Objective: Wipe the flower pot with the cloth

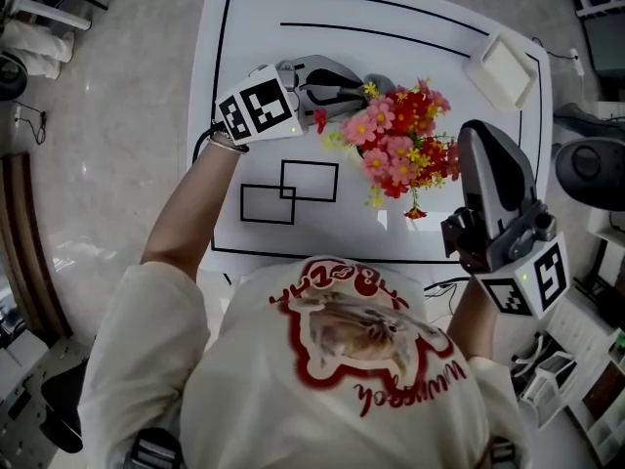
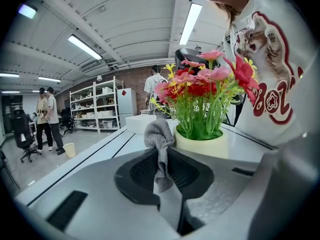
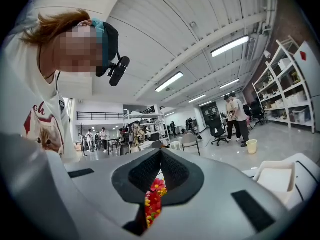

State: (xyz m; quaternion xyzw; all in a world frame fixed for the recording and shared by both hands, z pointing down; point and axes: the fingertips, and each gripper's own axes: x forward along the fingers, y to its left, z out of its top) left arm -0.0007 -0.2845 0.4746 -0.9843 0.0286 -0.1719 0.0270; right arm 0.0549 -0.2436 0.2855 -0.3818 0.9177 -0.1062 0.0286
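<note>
White square table with black line markings (image 1: 264, 66), under everything else. Nearest edge covered by a person's white T-shirt with a red cat print (image 1: 332, 360).

Right of centre on the table: bunch of pink, red and yellow artificial flowers (image 1: 400, 145). Blocks the pot entirely from the head view. Visible only from the left gripper view: cream round flower pot (image 2: 202, 145), upright on the tabletop, green stems rising out of it.

Right gripper (image 1: 469, 130), grey shell with marker cube (image 1: 535, 279), held just right of the blooms. Jaws together, nothing between them; red and yellow petals seen below the closed tips (image 3: 160, 154).

Left gripper (image 1: 363, 88), marker cube (image 1: 257, 107) at its rear, left of the flowers. Jaws clamped on a small grey knitted cloth (image 2: 160, 134), bunched above the tips and hanging down between them. Cloth just at the pot's left side; contact not decidable.

Shallow white square tray (image 1: 503, 69) at the far right corner, well apart from the pot. Two overlapping black outlined rectangles (image 1: 290, 191) on the near left.

Beyond the table: white shelving (image 2: 97, 106), people standing (image 2: 47, 116), small pale bucket (image 2: 70, 149).
</note>
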